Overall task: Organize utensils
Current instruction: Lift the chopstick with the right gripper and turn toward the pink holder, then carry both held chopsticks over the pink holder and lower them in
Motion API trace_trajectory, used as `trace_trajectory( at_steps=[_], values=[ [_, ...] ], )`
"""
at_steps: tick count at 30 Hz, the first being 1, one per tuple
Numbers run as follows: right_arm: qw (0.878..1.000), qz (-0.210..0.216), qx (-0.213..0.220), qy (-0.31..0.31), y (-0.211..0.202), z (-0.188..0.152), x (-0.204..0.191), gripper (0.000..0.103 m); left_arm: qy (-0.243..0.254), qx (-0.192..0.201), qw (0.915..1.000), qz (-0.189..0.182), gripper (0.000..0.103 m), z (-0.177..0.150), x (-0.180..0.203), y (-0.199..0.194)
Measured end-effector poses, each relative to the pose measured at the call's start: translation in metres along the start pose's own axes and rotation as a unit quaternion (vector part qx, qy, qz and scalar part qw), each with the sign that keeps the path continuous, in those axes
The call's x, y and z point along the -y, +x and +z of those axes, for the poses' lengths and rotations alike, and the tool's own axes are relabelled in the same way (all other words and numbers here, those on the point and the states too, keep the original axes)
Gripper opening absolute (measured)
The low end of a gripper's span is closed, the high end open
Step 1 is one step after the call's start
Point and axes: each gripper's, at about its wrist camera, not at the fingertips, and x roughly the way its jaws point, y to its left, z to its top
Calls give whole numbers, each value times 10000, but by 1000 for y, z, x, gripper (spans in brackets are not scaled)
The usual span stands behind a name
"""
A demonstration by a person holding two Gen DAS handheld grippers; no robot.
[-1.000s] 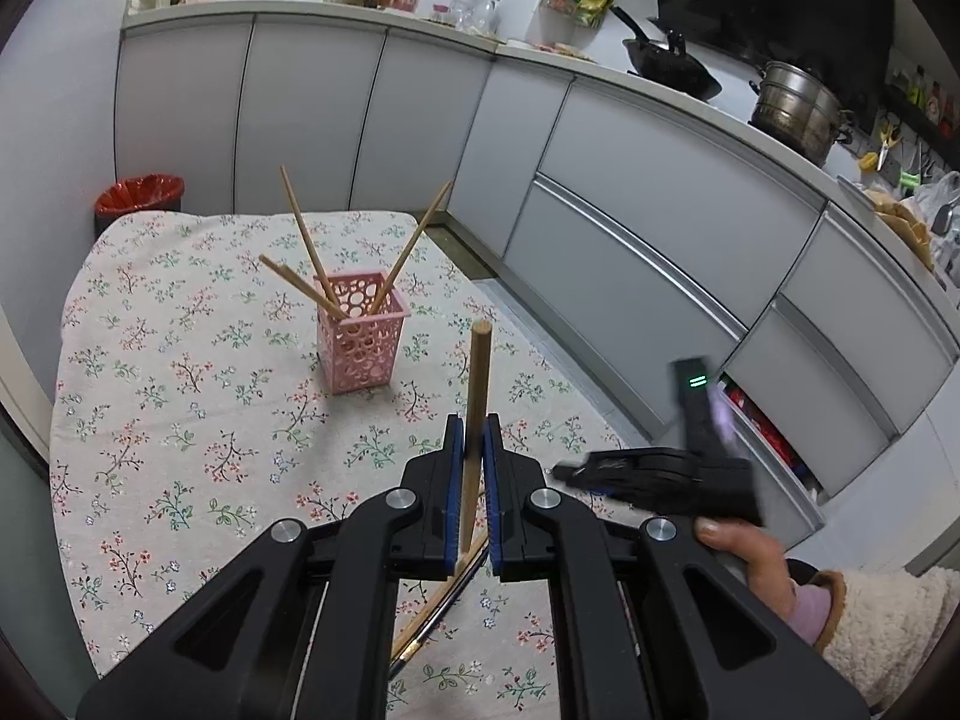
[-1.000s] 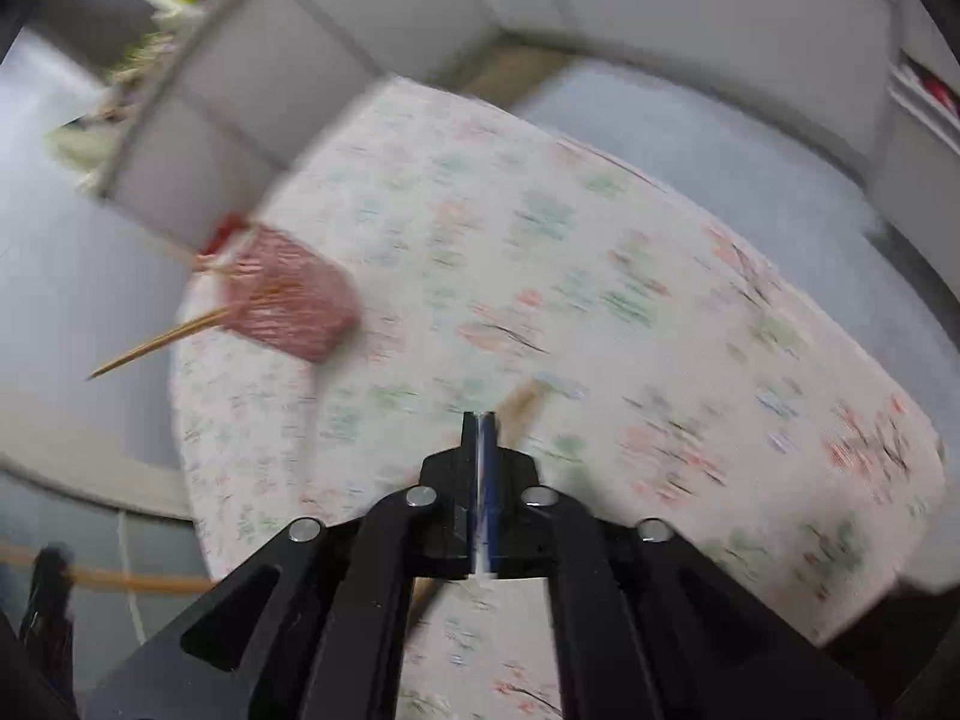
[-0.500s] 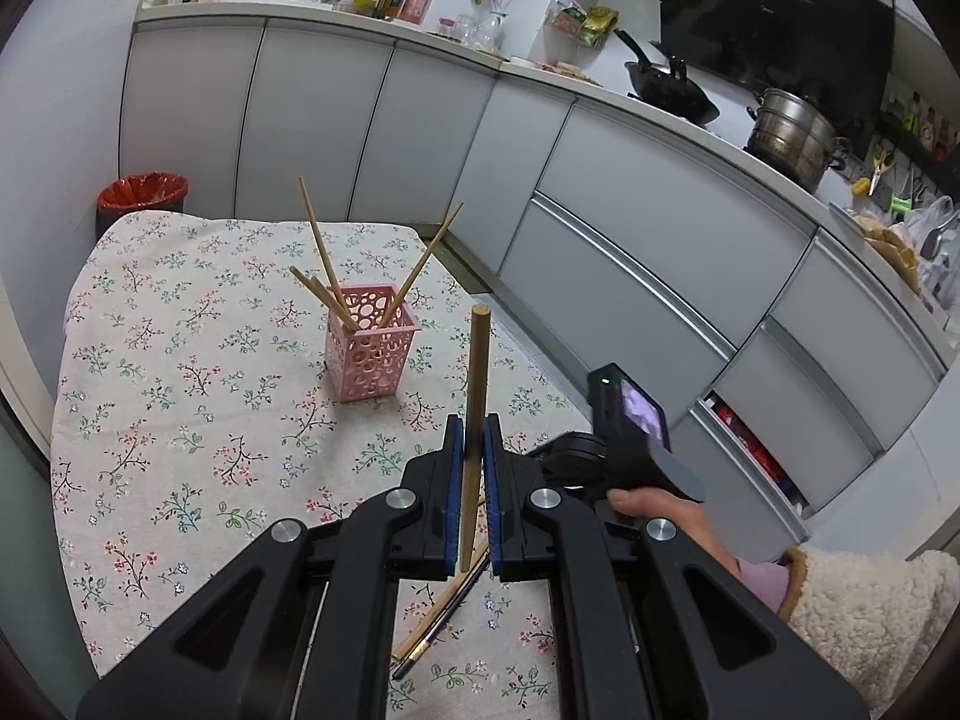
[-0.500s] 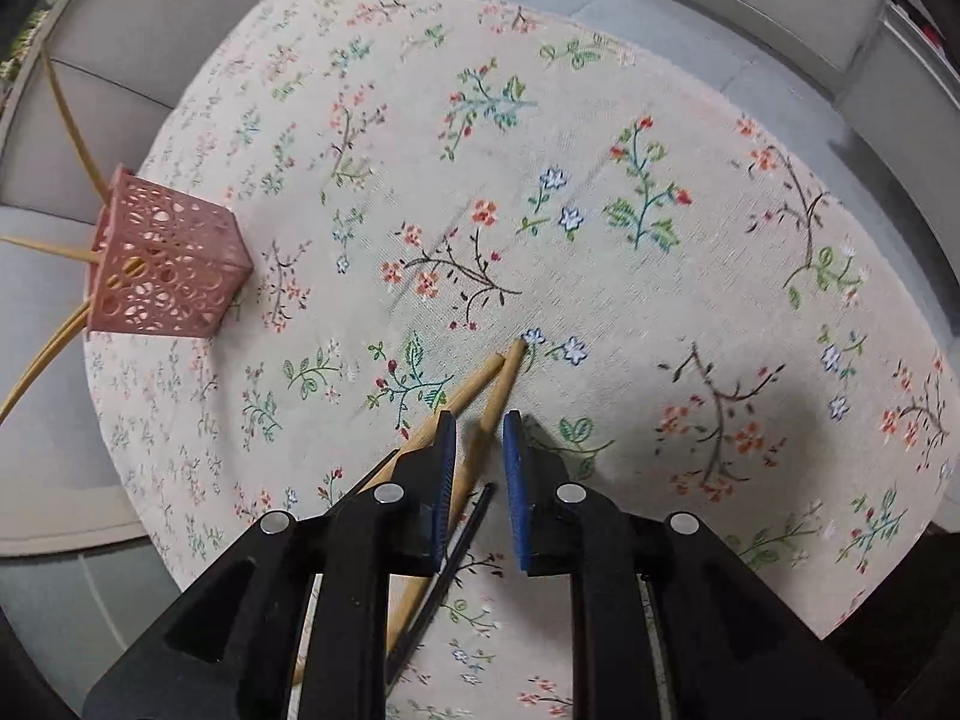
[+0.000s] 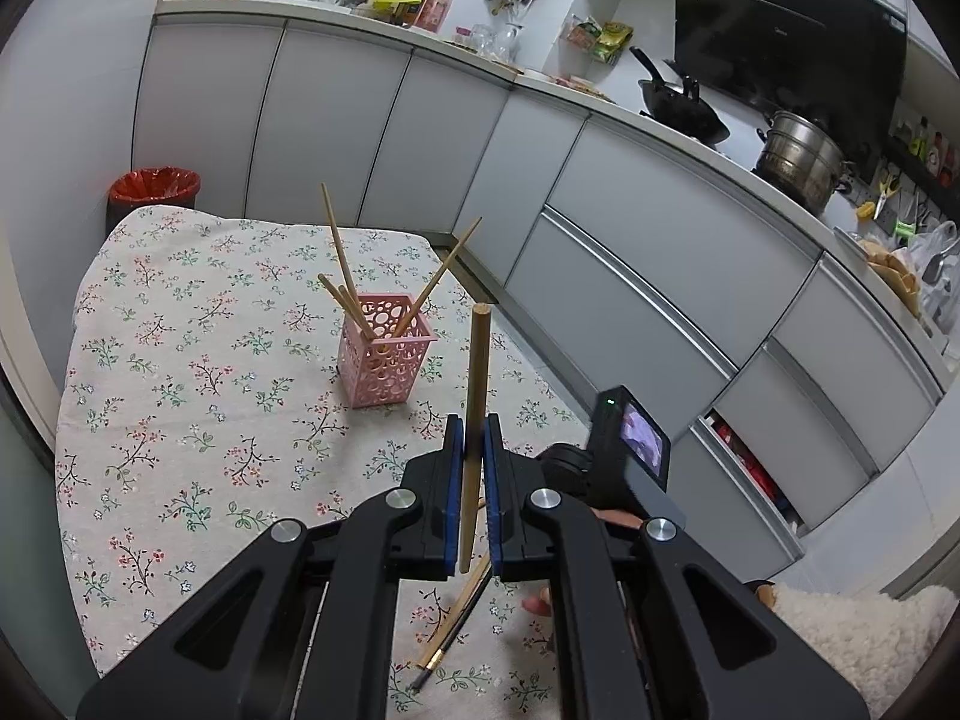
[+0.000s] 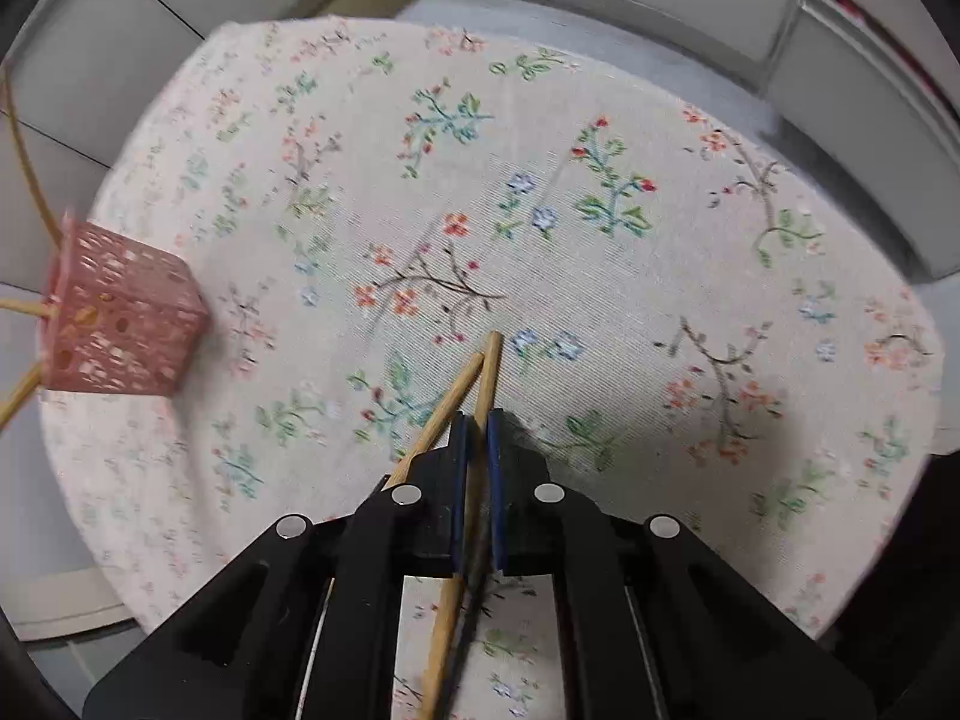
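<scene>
My left gripper [image 5: 474,429] is shut on a wooden chopstick [image 5: 477,384] and holds it upright above the table, nearer than the pink perforated holder [image 5: 384,357], which has several chopsticks leaning in it. My right gripper [image 6: 477,426] is low over the floral tablecloth [image 6: 600,210], its jaws closed around one wooden chopstick [image 6: 487,378] lying there. A second wooden chopstick [image 6: 447,405] lies just left of it, and a dark one runs under the jaws. The holder [image 6: 114,324] shows at the left of the right wrist view.
Grey kitchen cabinets [image 5: 630,228] run along the far and right side of the table. A red-lined bin [image 5: 153,189] stands beyond the table's far left corner. A wok [image 5: 681,108] and a steel pot [image 5: 798,159] sit on the counter.
My right gripper dropped to the table, opened over the lying chopsticks, then closed on one. My left gripper kept its chopstick upright and drifted slightly.
</scene>
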Motion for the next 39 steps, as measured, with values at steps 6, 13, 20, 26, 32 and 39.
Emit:
trace_trajectory(
  at_steps=[6,13,20,26,32,39],
  values=[
    [9952,942,14,-280,-9,11,16,4,-63,146,9999,57,7,2,-2,-4],
    [9719,1608,753,-1543,-57,8,11,5,76,340,9992,192,7,2,5,-12],
    [9202,2266,1401,-2868,-126,-32,-3,4,182,386,9984,362,7,7,18,-14],
    [8914,2401,1781,-3407,-175,-54,-2,4,330,361,9974,534,7,11,36,-17],
    [8737,2575,2021,-3599,-216,-50,-6,4,381,410,9958,719,7,26,48,-20],
    [8660,2626,2396,-3517,-252,-20,-16,4,403,630,9924,981,7,54,53,-21]
  ],
)
